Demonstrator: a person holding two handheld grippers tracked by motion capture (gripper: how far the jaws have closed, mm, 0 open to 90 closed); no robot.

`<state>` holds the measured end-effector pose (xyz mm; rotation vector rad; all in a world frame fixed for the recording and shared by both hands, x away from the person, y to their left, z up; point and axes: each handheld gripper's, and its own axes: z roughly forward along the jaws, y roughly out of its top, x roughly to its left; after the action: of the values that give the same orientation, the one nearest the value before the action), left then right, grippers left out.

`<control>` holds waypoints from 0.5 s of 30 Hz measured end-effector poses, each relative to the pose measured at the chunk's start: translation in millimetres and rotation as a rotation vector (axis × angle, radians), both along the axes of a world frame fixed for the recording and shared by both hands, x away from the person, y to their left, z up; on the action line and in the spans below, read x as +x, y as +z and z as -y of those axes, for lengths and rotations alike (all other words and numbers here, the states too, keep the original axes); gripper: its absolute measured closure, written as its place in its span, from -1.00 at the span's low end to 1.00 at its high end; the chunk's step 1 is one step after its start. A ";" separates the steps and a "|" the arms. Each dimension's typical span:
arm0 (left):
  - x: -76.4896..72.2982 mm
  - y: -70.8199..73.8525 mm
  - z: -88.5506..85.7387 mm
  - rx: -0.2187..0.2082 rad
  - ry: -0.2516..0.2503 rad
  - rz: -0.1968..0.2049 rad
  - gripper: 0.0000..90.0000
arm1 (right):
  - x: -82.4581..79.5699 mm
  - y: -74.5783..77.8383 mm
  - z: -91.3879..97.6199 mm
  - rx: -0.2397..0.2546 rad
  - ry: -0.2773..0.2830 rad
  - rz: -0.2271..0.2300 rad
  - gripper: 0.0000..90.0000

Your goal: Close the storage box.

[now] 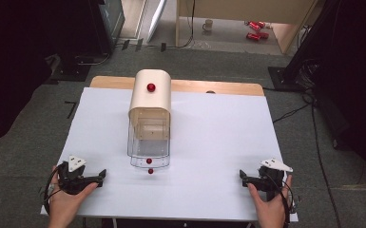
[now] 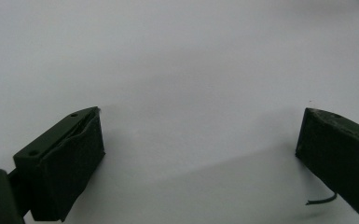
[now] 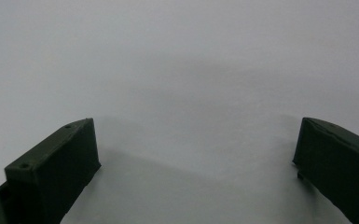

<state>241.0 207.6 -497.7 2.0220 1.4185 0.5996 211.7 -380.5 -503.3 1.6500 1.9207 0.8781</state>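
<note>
Resting near the front left corner of the white rectangular surface (image 1: 218,142), the left claw (image 1: 102,175) sits in the person's left hand (image 1: 66,197), its black jaws spread wide with nothing between them; the left gripper view shows only bare white between the two jaws. Toward the middle stands a cream, round-topped box (image 1: 150,97) with a red ball knob (image 1: 150,87) on its top. A clear plastic drawer (image 1: 149,145) sticks out of its front toward the person, with a small red knob (image 1: 149,161) on its front face and a red reflection on the surface just below. Near the front right corner, the right claw (image 1: 241,175) lies in the right hand (image 1: 268,206), jaws likewise wide apart and holding nothing. Both claws are well apart from the box.
</note>
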 end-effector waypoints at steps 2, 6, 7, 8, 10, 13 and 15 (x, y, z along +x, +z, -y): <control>-0.4 0.1 0.2 0.003 0.001 0.003 -0.98 | 0.0 -0.1 -0.2 -0.003 0.001 0.000 -1.00; -2.8 2.3 1.3 -0.009 0.018 -0.008 -0.98 | 0.2 -0.7 -5.1 -0.053 -0.003 -0.005 -1.00; -3.9 3.6 1.8 -0.020 0.014 -0.008 -0.98 | 0.3 -0.8 -4.8 -0.051 -0.003 -0.005 -1.00; -5.1 4.9 3.1 -0.025 0.013 -0.003 -0.98 | 0.3 -0.8 -4.8 -0.051 -0.003 -0.005 -1.00; -8.0 8.3 7.3 -0.024 0.009 0.014 -0.98 | 0.3 -0.9 -4.7 -0.050 -0.002 -0.005 -1.00; -11.7 14.3 13.4 -0.026 0.004 0.042 -0.98 | 0.3 -0.9 -4.8 -0.051 -0.003 -0.005 -1.00; -15.0 18.8 18.2 -0.036 -0.003 0.062 -0.98 | 0.2 -0.9 -4.9 -0.051 -0.003 -0.005 -1.00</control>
<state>226.0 189.4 -478.9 1.9600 1.3806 0.6257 211.9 -375.6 -504.2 1.6265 1.9269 0.8181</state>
